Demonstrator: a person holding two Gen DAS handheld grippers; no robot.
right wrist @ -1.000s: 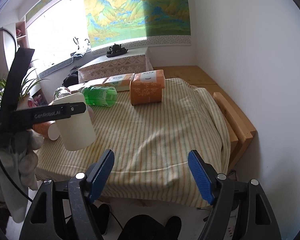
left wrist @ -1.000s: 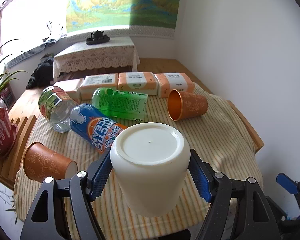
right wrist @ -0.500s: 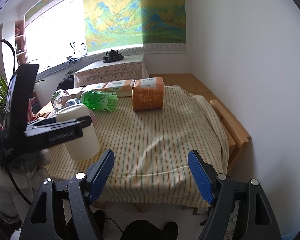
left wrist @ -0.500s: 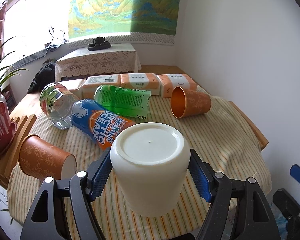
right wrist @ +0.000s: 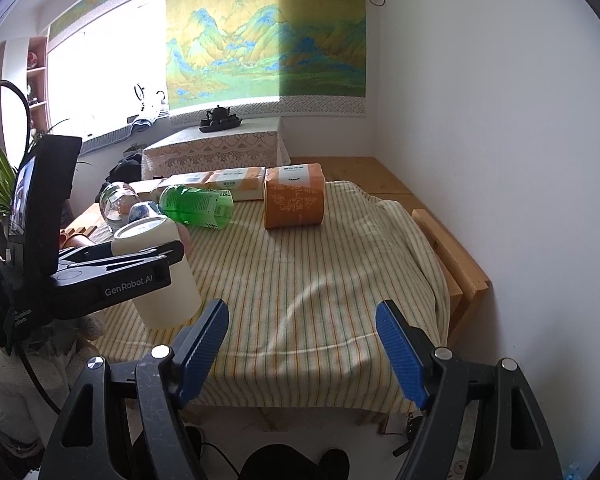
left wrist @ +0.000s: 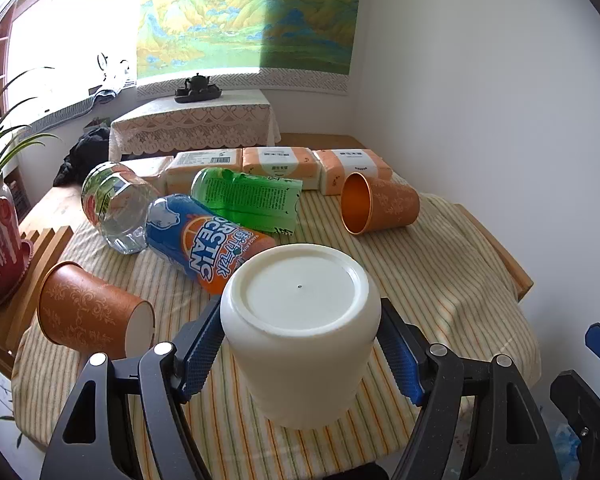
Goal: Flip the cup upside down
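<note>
Cup (left wrist: 300,332) of cream white, base uppermost, sits clamped in the left hand-held gripper (left wrist: 300,356) over the striped cloth (right wrist: 320,280) at the desk's near edge; the right hand-held gripper (right wrist: 302,344) hangs alongside, jaws spread wide and holding nothing.
</note>
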